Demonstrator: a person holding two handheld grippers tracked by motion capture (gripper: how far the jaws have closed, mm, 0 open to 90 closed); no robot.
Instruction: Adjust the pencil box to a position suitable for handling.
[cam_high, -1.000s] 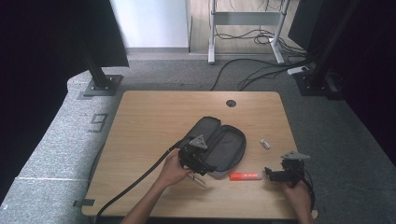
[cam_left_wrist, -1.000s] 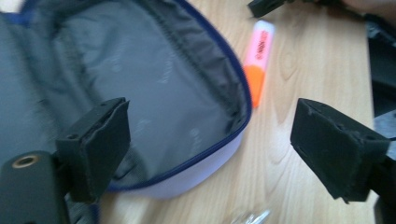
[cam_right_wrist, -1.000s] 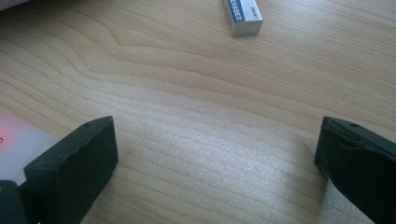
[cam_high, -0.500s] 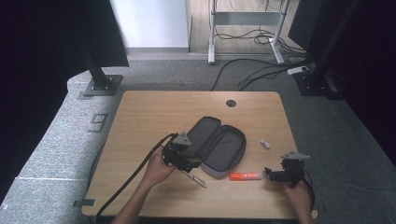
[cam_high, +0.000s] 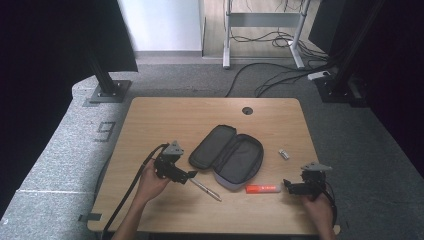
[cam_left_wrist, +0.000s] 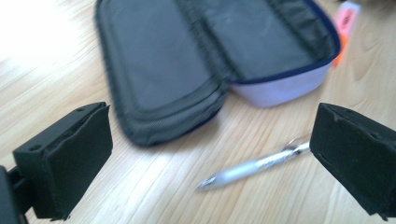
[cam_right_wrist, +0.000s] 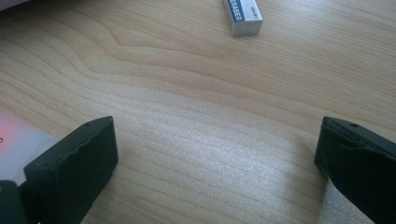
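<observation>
Now, change: my left claw (cam_high: 191, 174) has pulled off the case (cam_high: 227, 155) toward 9 o'clock, its jaws just opening as it went; nothing sits between them.
Left claw: wide open, hovering low over the table (cam_high: 150, 125), aimed at the pen (cam_left_wrist: 254, 166).
Right claw (cam_high: 286, 184): open and empty, parked near the table's 4 o'clock corner.
Case: lying flat and unzipped mid-table, both halves empty.
Pen: just at 7 o'clock of the case.
Marker (cam_high: 263, 188): at 6 o'clock of the case.
Eraser (cam_right_wrist: 243, 15): at 3 o'clock of it.
Meaning: I judge the case is ready; loading comes next, likely the pen.
</observation>
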